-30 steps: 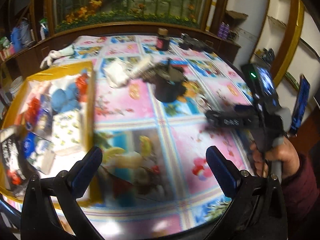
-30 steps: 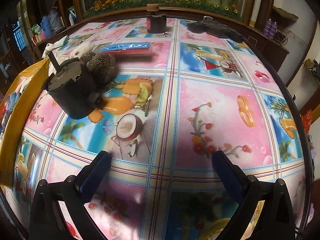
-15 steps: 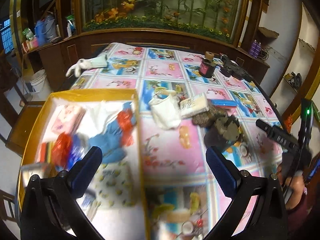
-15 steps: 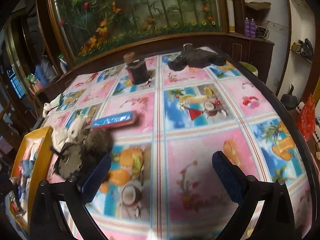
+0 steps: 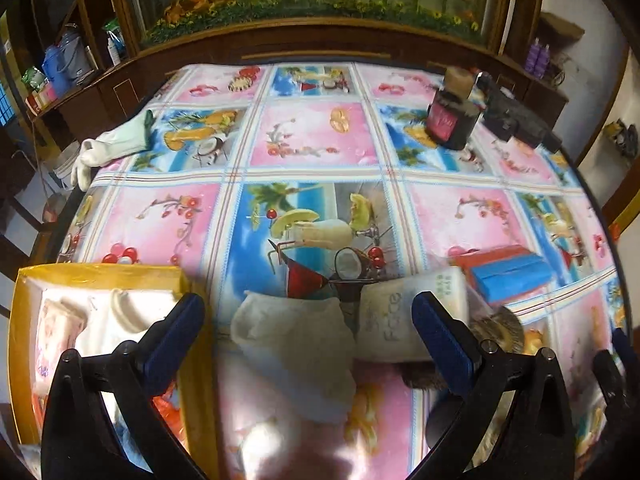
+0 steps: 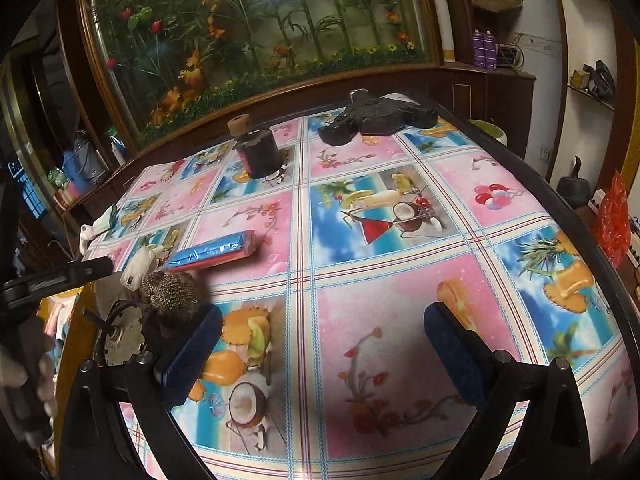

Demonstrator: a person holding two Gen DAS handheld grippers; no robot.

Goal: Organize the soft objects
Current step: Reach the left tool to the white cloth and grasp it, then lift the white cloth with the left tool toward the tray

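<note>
At far left in the left wrist view, we see the yellow box already holding pale folded cloths and bright red and blue pieces. Just beside its right wall our left gripper hangs with jaws spread wide and nothing between them, poised above a crumpled white cloth lying on the fruit-print tablecloth. Touching that cloth on the right is a white pack printed "Face", with a brown knitted bundle behind it and a red-and-blue packet just beyond. A white glove lies well apart at the far left edge, a dark jar at the far right.

In the right wrist view, our right gripper is likewise released, empty over bare tablecloth, the knitted bundle near its left finger.
</note>
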